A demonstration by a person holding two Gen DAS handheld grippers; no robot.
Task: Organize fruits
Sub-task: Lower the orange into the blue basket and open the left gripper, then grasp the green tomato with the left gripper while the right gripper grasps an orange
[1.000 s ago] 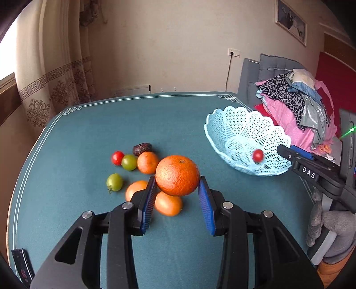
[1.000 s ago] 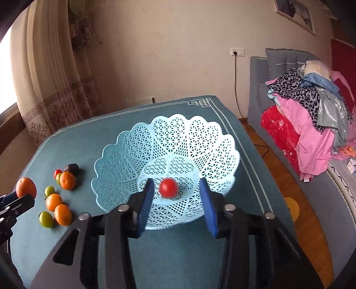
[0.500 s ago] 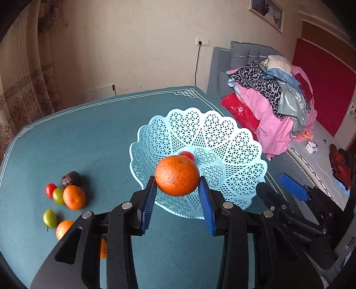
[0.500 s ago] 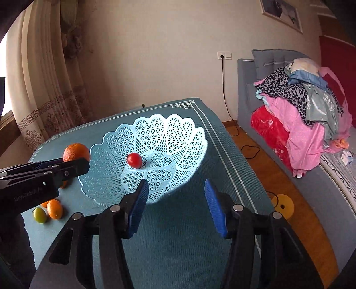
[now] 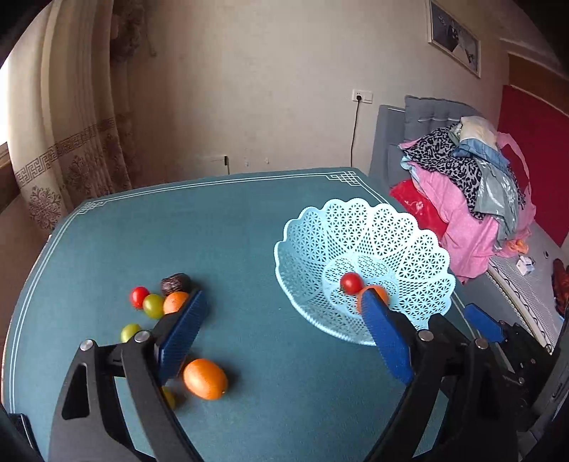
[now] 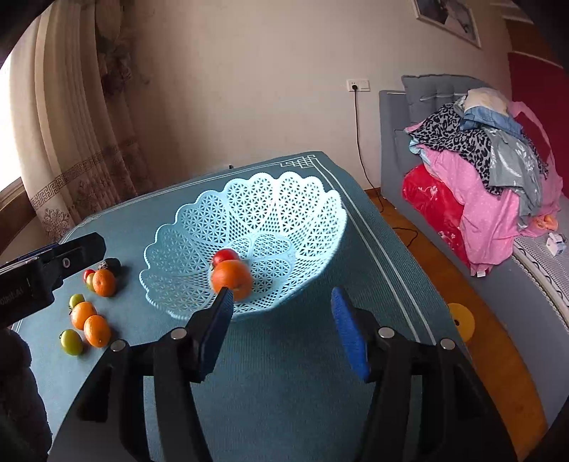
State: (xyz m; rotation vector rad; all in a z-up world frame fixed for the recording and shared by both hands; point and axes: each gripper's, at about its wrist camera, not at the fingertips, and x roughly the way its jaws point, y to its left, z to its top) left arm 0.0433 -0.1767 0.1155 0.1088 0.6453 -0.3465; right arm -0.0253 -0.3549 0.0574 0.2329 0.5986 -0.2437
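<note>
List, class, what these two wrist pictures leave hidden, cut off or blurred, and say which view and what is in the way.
1. Big orange in the basket: blurred in the right wrist view; in the left wrist view mostly behind a blue pad of the opening left claw.
2. Small yellowish fruit: left wrist view, largely behind the claw's arm.
3. Dark fruit: right wrist view, too small to identify.
4. Wall picture: cut off by the frame edge.

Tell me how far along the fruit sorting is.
Done: a red tomato and the big orange lie in the blue basket. In hand: nothing; both hand-held grippers' jaws are opening, empty. Left: the small oranges, green and red tomatoes and a dark fruit on the table.
</note>
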